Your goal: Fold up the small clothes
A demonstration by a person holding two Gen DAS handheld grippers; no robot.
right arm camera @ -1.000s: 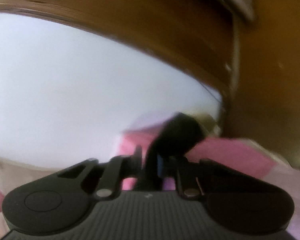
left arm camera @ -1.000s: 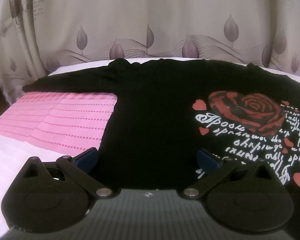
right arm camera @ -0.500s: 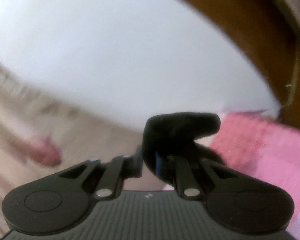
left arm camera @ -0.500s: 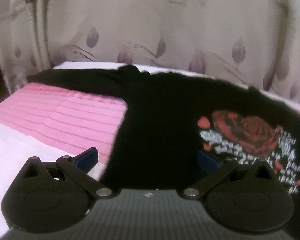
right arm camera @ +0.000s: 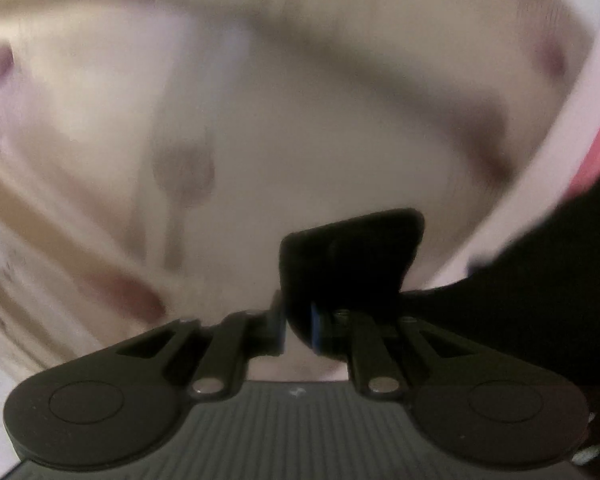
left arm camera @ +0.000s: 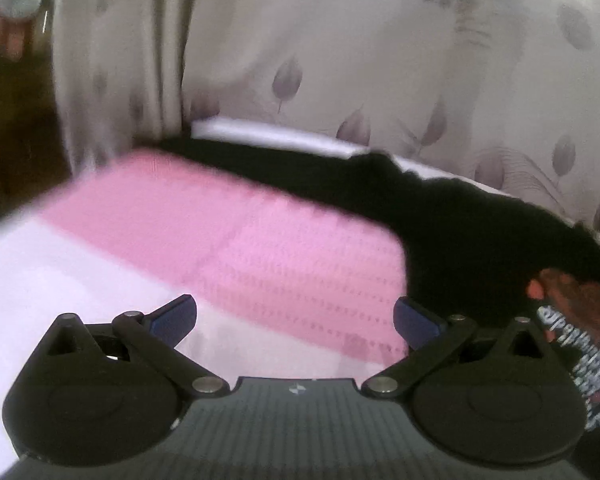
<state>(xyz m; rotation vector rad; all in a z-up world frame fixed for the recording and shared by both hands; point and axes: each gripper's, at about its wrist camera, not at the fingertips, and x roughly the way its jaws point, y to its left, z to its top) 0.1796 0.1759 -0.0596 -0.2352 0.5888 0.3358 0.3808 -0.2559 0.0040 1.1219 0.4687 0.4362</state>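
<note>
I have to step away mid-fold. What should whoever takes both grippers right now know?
Right gripper: shut on a black sleeve end, lifted clear of the bed.
Left gripper: open, empty, above the pink bedspread.
Black top: spread flat on the bedspread, rose print up, other sleeve stretched out towards the curtain.
Done: one sleeve picked up.
Left: lay it across the body, fold the other sleeve, then the body.

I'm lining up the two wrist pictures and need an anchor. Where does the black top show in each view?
Left wrist: the black top lies across the right side on the pink bedspread, one sleeve running toward upper left; the left gripper is open, off it.
Right wrist: a fold of it is clamped in the right gripper, the rest trailing off right.
Shared landmark: the leaf-patterned curtain.
</note>
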